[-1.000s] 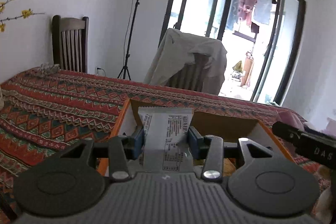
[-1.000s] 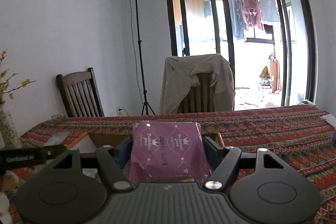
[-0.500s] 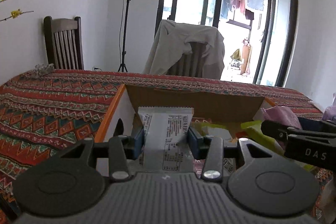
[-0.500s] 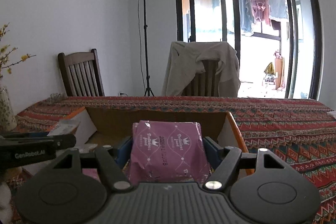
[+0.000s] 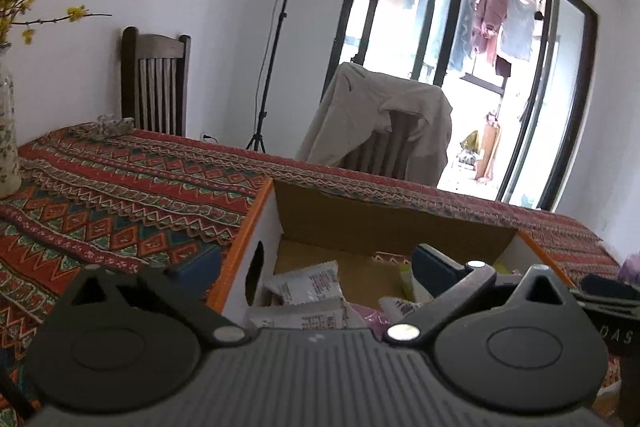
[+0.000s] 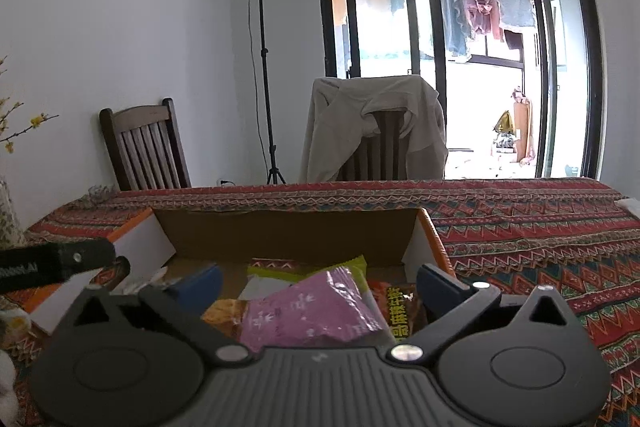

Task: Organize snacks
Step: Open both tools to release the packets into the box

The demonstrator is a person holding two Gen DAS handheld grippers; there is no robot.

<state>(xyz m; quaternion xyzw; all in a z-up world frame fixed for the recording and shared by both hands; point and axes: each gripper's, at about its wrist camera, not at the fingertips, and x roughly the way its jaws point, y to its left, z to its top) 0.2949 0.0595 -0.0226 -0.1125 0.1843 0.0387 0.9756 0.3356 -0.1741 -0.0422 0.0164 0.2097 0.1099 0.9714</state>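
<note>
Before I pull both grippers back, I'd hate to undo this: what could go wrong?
The left gripper straddles the cardboard box's orange-edged wall, one finger outside, so pulling sideways may drag the box. The purple packet lies tilted on other snacks between the right gripper's open fingers; a finger could catch it. The white packet sits loose too.

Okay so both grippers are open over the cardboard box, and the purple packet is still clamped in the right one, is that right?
Not quite. The right gripper is open like the left gripper, so nothing is clamped: the right wrist view shows the purple packet lying loose on the other snacks in the box, between the spread jaws. Both grippers are indeed open over the box.
</note>
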